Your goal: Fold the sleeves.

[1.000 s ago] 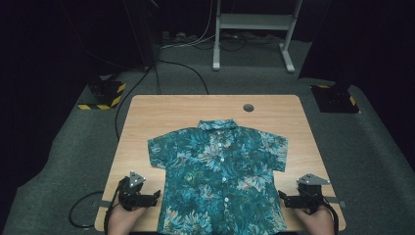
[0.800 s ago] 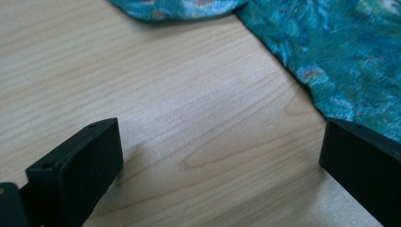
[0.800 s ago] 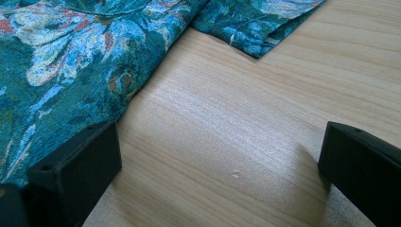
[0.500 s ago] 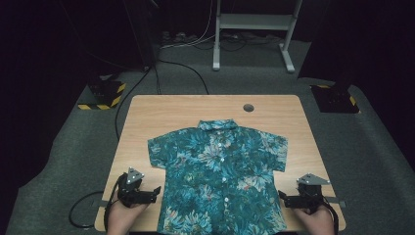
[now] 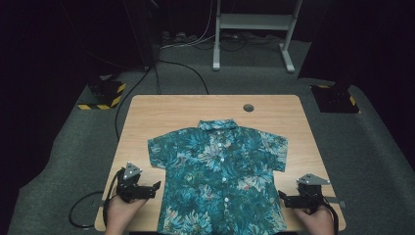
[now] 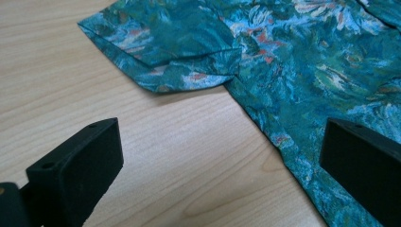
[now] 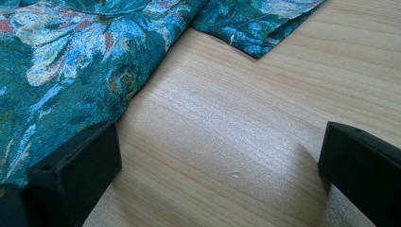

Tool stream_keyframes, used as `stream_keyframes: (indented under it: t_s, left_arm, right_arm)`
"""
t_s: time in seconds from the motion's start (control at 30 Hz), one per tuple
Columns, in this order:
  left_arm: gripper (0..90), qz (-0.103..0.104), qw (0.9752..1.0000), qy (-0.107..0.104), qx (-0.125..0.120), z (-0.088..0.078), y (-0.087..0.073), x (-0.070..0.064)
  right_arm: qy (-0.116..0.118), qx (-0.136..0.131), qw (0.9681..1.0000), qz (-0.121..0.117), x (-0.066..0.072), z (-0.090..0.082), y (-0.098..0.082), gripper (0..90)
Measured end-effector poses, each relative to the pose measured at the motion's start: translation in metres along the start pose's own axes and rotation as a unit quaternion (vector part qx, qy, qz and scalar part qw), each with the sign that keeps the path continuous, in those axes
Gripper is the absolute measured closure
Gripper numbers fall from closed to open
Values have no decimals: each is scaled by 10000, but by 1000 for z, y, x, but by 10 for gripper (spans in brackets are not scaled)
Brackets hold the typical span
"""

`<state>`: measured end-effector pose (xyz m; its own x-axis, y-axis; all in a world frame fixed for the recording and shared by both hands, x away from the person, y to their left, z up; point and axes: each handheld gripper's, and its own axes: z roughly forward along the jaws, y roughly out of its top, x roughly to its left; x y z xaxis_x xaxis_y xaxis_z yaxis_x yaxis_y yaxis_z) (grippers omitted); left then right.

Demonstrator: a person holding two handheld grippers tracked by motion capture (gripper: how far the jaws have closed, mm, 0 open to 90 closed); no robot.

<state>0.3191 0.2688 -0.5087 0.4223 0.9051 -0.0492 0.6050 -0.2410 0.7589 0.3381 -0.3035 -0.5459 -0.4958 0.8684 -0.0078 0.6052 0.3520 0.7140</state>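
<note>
Shirt (image 5: 219, 176) lies flat and buttoned at centre frame on the table (image 5: 147, 112), collar toward the top. Your left gripper (image 5: 155, 186) at lower left and right gripper (image 5: 281, 196) at lower right both stand with jaws spread wide, empty, just beside the side hems. Risk: you pinch only the top layer, or drag the cloth and bunch it. Count: one shirt, two sleeves, two grippers.
</note>
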Motion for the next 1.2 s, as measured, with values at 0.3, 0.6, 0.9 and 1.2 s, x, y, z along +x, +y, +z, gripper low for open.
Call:
stream_keyframes:
  t_s: [0.3,0.6,0.9,1.2]
  left_arm:
    - [8,15,9999,-100,-139,-2,10,1]
    - [8,2,9996,-203,-213,1,21,5]
    - [8,-30,9993,-255,-280,7,28,10]
    - [8,-76,9991,-239,-335,14,33,15]
  right_arm:
    - [0,3,10000,6,0,0,0,0]
    - [1,3,10000,6,0,0,0,0]
    - [0,2,10000,5,0,0,0,0]
    - [0,4,10000,5,0,0,0,0]
